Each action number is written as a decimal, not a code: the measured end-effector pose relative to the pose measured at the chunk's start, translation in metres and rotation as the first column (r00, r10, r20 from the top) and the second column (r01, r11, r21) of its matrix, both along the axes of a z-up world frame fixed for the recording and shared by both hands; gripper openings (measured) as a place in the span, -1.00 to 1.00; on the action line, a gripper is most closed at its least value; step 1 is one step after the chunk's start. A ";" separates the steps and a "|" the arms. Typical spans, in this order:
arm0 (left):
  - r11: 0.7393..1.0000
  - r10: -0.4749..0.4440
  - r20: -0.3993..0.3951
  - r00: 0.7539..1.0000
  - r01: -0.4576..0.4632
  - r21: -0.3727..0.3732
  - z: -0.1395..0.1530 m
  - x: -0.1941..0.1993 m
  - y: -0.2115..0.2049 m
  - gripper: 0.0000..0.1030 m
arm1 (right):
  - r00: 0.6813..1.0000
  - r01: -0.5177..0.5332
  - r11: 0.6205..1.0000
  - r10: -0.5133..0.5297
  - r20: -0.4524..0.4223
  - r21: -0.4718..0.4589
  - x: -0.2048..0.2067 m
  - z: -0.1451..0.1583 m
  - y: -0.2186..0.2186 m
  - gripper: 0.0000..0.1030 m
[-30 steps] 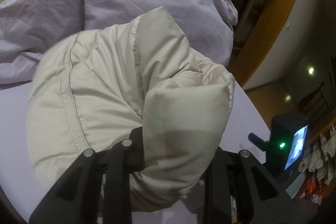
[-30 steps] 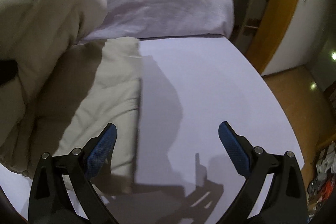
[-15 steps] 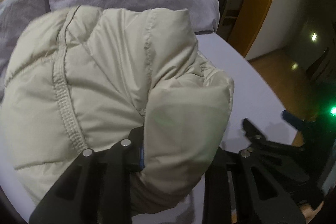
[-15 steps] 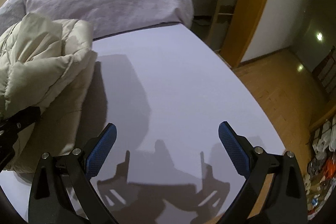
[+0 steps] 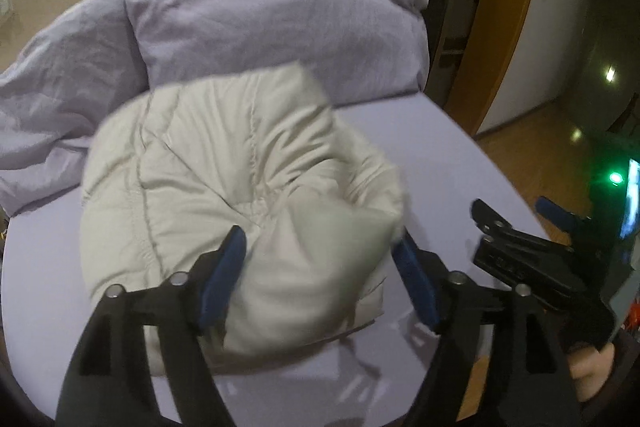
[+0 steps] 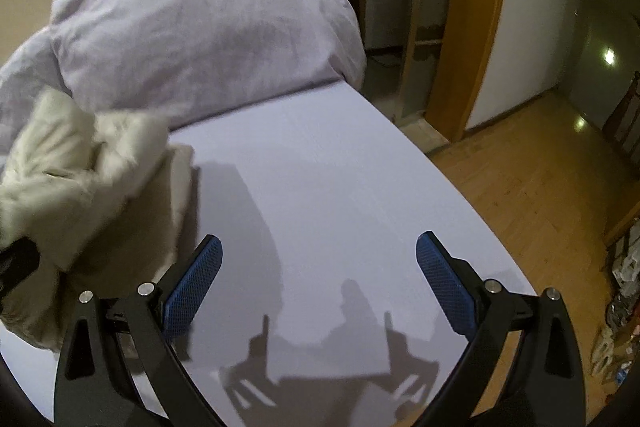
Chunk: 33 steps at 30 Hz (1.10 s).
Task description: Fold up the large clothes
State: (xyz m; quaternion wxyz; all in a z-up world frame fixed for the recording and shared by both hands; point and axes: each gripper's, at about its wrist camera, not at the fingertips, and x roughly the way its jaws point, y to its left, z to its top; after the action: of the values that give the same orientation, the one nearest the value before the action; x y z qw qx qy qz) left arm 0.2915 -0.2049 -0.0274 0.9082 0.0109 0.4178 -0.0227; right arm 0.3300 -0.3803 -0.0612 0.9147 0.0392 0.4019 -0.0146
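Cream puffer jacket [image 5: 240, 195] is lying bunched mid-frame on the lilac bed [image 6: 320, 187]; left gripper [image 5: 320, 275], fingers spread, is seemingly releasing a fold. Right gripper [image 6: 318, 283], also gaping, holds nothing. Flattening probably comes next.

jacket [image 5: 224, 195]: quilted matt cloth | duvet [image 5: 260, 27]: crinkled cloth | sheet [image 6: 328, 187]: smooth | floor [image 6: 540, 195]: glossy wood

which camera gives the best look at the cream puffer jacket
The left wrist view: the cream puffer jacket fills its centre, quilting seams visible, bunched on the bed. The right wrist view catches only a blurred part at its left edge.
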 end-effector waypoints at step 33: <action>0.937 0.304 -0.087 0.949 -0.314 -0.150 -0.040 0.042 0.173 0.53 | 0.964 -0.265 0.964 0.263 0.031 0.041 0.042 0.061 0.134 0.64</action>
State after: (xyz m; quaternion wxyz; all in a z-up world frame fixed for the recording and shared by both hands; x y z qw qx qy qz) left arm 0.3332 -0.0323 -0.0674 0.8848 -0.1295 0.4392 0.0863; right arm 0.3721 -0.2459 -0.0001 0.9125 0.0058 0.3920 0.1168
